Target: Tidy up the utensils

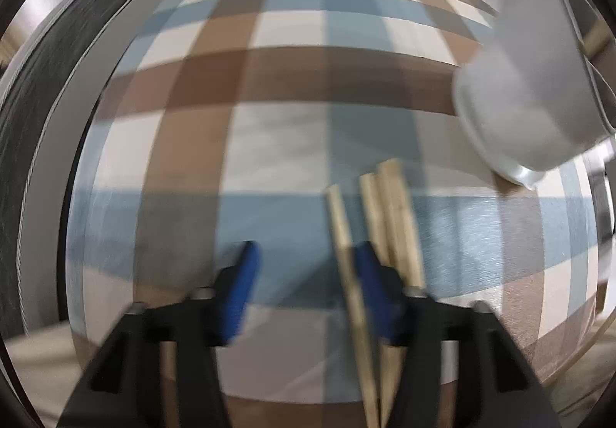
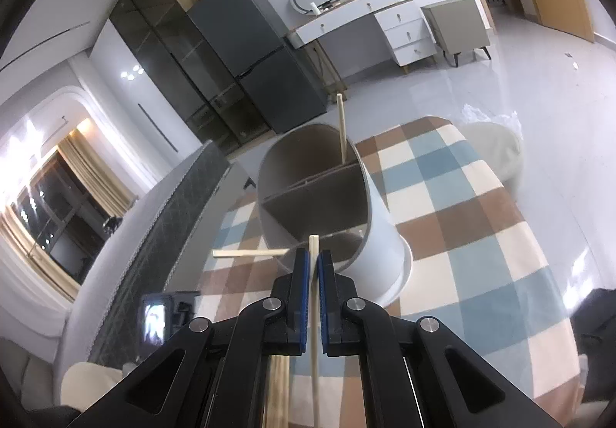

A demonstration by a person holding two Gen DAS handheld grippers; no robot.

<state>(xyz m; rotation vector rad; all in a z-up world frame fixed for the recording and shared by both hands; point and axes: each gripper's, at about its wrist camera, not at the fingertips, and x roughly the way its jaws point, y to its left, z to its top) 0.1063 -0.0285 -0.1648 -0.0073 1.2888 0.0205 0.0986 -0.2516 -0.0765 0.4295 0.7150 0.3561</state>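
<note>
Chopstick (image 2: 313, 274) clamped in right claw (image 2: 313, 266), before holder (image 2: 319, 204).

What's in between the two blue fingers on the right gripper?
A single wooden chopstick, seen in the right wrist view. The right gripper is shut on it, with its tip pointing at the white divided utensil holder just ahead.

Left view motion-blurred, right view sharp; both fisheye-warped, evenly lit.

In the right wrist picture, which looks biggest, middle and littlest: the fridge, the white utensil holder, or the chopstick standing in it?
1. Fridge, though the white utensil holder looks nearly as big only because it is closer.
2. White utensil holder.
3. Chopstick standing in it.
</note>
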